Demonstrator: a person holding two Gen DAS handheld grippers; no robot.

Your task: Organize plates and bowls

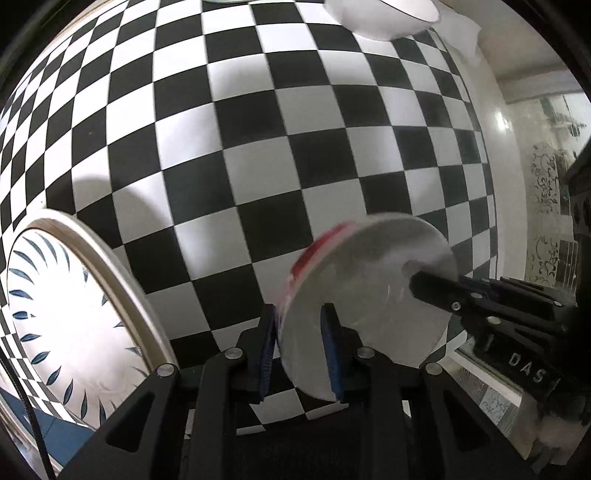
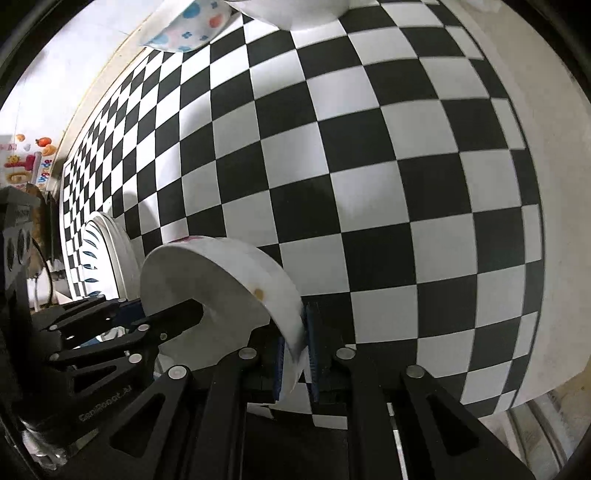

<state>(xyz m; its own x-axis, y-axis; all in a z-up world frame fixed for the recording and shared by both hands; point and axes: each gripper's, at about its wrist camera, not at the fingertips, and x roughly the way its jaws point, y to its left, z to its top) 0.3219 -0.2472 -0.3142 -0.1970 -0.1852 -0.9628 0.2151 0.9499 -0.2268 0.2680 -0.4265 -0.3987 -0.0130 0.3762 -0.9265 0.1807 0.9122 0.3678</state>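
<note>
I have both tools, left (image 1: pixel 301 350) and right (image 2: pixel 295 363), pinching opposite rims of one small bowl (image 1: pixel 369 306) above the checkered bench (image 1: pixel 258 147).

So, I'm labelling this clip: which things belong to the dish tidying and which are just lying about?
Job:
small white bowl gripped by left gripper and right gripper
blue-leaf patterned plate
pastel-dotted bowl
plain white bowl

Lying about:
checkered tablecloth
colourful wall stickers
</note>
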